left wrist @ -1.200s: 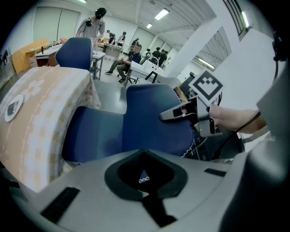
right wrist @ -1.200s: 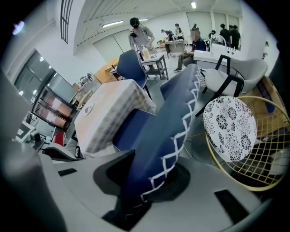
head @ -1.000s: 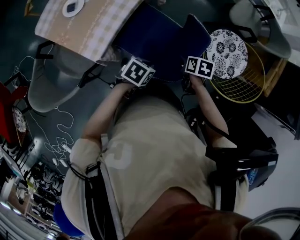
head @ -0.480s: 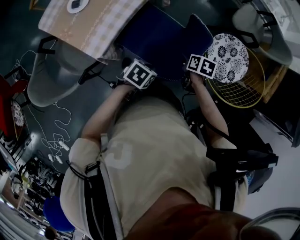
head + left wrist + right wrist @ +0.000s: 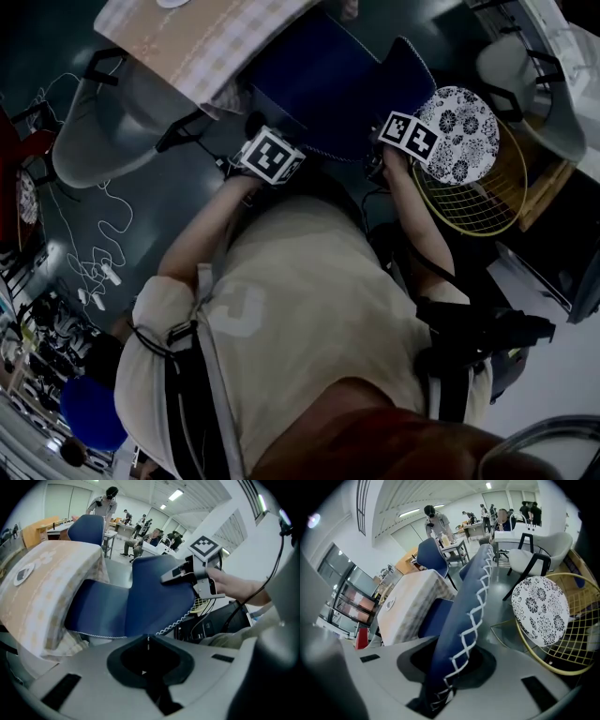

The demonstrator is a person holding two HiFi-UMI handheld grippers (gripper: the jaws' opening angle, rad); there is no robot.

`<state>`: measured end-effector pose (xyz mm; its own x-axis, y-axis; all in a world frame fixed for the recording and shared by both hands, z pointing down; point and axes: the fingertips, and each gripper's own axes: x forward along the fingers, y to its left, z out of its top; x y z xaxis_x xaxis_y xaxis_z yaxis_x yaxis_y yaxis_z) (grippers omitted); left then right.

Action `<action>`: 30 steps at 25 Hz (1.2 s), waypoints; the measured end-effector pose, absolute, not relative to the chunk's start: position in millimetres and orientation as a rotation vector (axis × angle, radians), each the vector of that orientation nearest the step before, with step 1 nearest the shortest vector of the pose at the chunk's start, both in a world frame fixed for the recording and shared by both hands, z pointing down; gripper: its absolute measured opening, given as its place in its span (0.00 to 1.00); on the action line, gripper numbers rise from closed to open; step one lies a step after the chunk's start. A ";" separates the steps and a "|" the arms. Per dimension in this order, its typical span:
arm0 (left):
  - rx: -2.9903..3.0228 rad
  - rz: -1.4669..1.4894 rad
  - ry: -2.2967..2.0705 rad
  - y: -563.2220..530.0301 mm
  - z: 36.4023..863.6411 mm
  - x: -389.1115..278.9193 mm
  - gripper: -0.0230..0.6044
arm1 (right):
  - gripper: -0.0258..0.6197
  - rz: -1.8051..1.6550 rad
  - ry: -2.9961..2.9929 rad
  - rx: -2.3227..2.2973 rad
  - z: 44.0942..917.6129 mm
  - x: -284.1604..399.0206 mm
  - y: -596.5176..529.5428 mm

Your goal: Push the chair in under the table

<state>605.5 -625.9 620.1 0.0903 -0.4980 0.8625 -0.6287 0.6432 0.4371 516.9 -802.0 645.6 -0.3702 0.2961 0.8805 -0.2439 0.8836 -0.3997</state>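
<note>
One edge of the chair [image 5: 465,603] is clamped in my right gripper [image 5: 453,663]; my left gripper [image 5: 147,641] is closed, empty, near the desk [image 5: 44,585].

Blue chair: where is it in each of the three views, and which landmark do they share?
Head view: blue chair at top centre.
Left gripper view: blue chair fills the middle.
Right gripper view: blue chair, backrest edge-on, runs down the centre into the tongs of the right gripper.
Shared landmark: the checked-cloth table, left of the chair in every view.
</note>
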 end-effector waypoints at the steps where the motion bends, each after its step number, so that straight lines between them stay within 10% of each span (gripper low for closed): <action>1: 0.965 0.118 -1.556 -625.5 620.7 608.4 0.05 | 0.20 0.577 -1.865 -0.035 645.9 516.4 -801.9; 8: 1.005 0.204 -1.533 -628.6 635.9 640.1 0.21 | 0.19 0.620 -1.861 -0.016 646.2 509.0 -804.0; 25: 0.874 0.143 -1.682 -642.7 687.0 616.3 0.07 | 0.19 0.781 -1.854 0.073 644.3 511.1 -807.3; 30: 0.946 0.198 -1.563 -632.9 695.9 651.6 0.34 | 0.18 0.757 -1.850 0.073 643.5 508.9 -806.9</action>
<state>651.6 -632.9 695.9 0.0708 -0.4494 0.8905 -0.6571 0.6507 0.3806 508.9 -806.9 643.5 -0.4147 0.2961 0.8605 -0.3920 0.7952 -0.4625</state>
